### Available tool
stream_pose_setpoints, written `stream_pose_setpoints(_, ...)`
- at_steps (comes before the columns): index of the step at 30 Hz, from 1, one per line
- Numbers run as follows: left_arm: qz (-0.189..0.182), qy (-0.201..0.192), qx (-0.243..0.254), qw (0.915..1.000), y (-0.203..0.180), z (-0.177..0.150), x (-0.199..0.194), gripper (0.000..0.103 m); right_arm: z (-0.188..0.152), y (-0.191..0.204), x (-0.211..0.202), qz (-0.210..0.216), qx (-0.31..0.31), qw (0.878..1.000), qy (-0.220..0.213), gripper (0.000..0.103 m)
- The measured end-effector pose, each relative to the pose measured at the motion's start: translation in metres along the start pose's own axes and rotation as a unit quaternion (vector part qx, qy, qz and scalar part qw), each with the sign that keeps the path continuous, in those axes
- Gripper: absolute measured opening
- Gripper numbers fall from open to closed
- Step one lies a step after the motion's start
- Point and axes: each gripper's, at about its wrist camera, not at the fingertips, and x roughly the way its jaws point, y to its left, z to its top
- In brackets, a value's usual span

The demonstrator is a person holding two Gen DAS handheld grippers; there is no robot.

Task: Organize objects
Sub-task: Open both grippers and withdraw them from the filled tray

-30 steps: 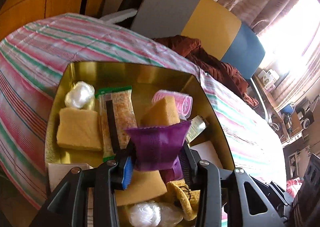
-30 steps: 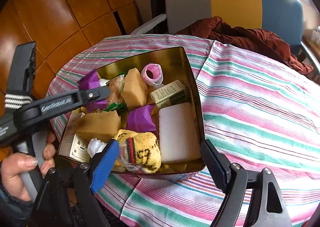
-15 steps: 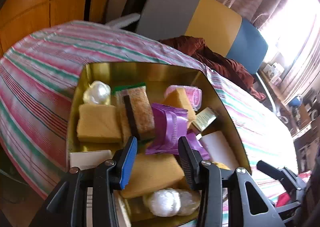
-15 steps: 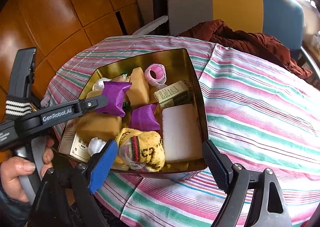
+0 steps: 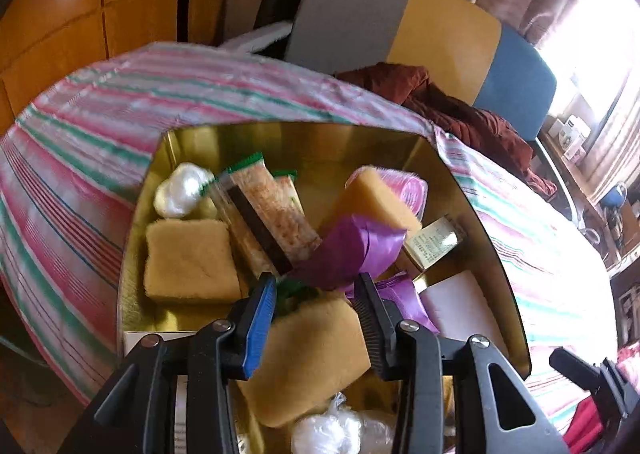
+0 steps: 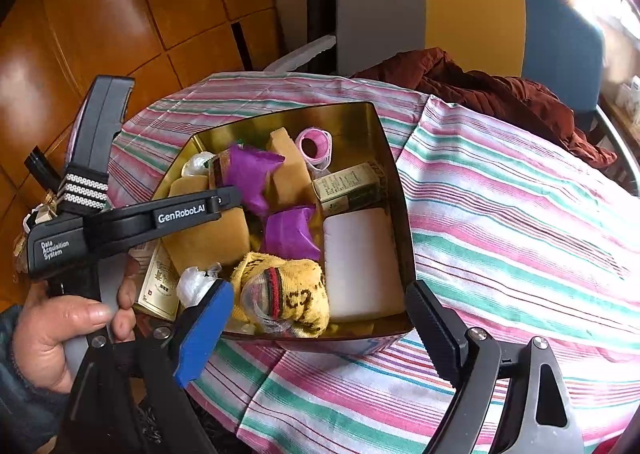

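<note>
A gold tin box (image 5: 352,141) (image 6: 392,173) on the striped tablecloth holds several items: yellow sponges (image 5: 188,262), a snack bar (image 5: 272,217), a pink roller (image 6: 314,143), two purple packets, a yellow sock (image 6: 292,294), a white block (image 6: 360,262). One purple packet (image 5: 352,250) (image 6: 248,173) lies loose on the sponges and the bar, just ahead of my left gripper (image 5: 316,314), which is open and empty above the box. My right gripper (image 6: 316,334) is open and empty at the box's near edge.
A grey, yellow and blue chair (image 6: 460,13) with a dark red garment (image 6: 500,93) stands behind the round table. Wooden panels (image 6: 120,13) are at the left. Bare striped cloth (image 6: 520,234) lies right of the box.
My left gripper opened and let go of the purple packet, which dropped into the box. The gripper then drew back a little. The right gripper barely moved.
</note>
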Motion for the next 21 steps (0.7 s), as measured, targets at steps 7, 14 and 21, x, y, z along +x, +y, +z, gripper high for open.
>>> stream_pose_setpoints(7, 0.030, -0.048, 0.027, 0.9980, -0.002, -0.006, -0.037, 0.042, 0.000, 0.004, -0.004, -0.013, -0.006, 1.000, -0.018, 0.092)
stream_pose_setpoints(14, 0.057, -0.093, 0.039, 0.9933, -0.006, -0.017, -0.076, 0.056, 0.003, 0.011, -0.017, -0.054, -0.018, 0.997, -0.058, 0.103)
stream_pose_setpoints(21, 0.060, -0.107, 0.037, 0.9917, -0.009, -0.032, -0.099, 0.067, 0.005, 0.011, -0.020, -0.076, -0.016, 0.995, -0.063, 0.103)
